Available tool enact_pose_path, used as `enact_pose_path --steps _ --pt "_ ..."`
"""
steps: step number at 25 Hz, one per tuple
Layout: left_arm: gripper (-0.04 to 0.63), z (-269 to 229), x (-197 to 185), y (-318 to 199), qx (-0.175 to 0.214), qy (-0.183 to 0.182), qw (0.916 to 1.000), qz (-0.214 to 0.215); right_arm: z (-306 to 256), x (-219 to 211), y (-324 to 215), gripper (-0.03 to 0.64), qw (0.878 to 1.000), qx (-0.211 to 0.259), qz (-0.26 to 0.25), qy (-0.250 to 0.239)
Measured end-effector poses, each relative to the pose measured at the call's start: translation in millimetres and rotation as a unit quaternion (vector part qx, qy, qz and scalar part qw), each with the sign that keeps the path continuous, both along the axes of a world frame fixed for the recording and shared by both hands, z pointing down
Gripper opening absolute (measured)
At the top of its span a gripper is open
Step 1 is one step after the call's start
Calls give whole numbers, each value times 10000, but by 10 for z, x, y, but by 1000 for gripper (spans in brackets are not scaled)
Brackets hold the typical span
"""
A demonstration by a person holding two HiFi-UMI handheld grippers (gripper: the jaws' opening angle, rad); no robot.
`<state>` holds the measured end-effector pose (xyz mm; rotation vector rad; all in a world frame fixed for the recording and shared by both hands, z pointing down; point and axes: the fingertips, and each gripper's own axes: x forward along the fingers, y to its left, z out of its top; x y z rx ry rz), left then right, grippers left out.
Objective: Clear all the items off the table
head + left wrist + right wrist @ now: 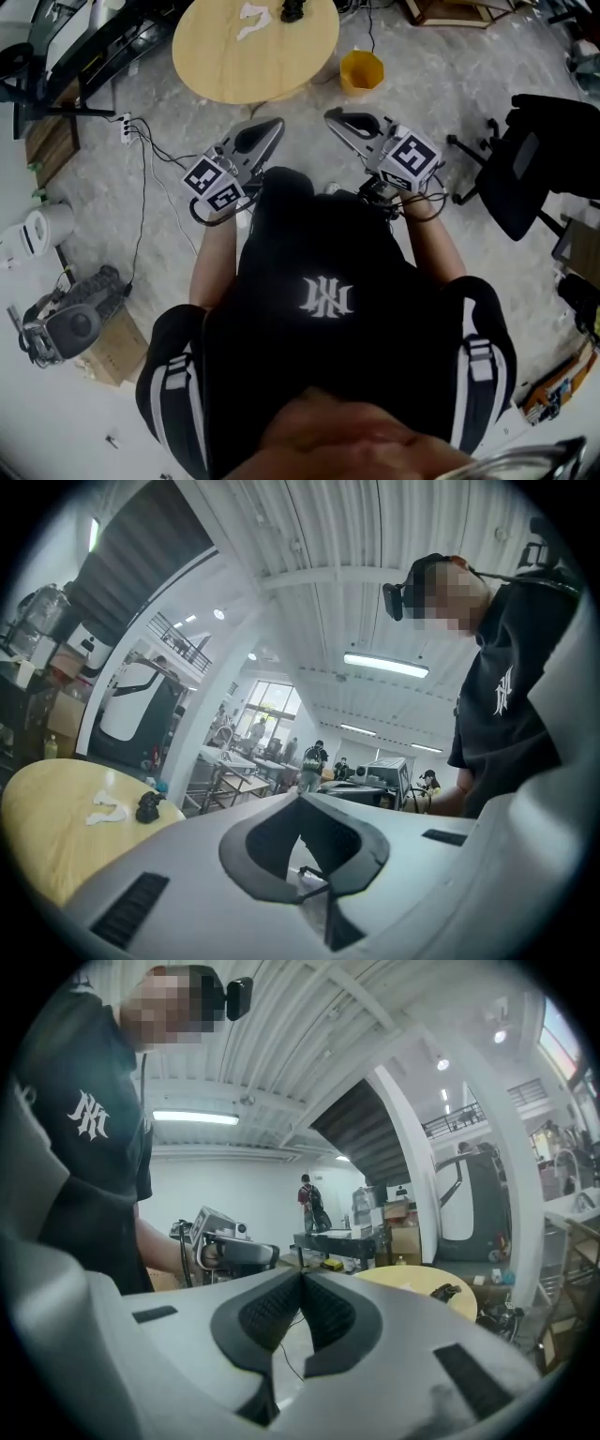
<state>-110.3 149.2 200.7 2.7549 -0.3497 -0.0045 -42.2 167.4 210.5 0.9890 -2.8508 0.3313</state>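
A round wooden table [225,70] stands ahead of me in the head view. On it lie a white crumpled item [253,19] and a small dark object [292,11]. My left gripper [274,127] and right gripper [332,116] are held level over the floor, short of the table, both shut and empty. In the left gripper view the jaws [300,797] meet, with the table [47,836], white item [108,808] and dark object [148,805] off to the left. The right gripper view has shut jaws [301,1274], with the table [403,1283] and dark object [445,1291] to the right.
A yellow bin [361,71] sits on the floor just right of the table. A black office chair [530,159] stands at the right. Cables and a power strip [126,128] trail over the floor at the left, near a cardboard box [117,349] and a bag.
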Motion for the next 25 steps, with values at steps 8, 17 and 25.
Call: enact_pose_path --steps 8,17,25 --pt "12 397 -408 -1082 -114 -245 9994 -195 422 -278 -1216 5 9991 -228 -153 309" --pt "12 887 -629 -2440 -603 -266 9973 309 1071 -458 -2829 115 9921 -835 110 931" --pt "12 1340 -258 -2941 -1223 158 9888 837 2164 228 -3823 300 9627 -1682 1789 1139"
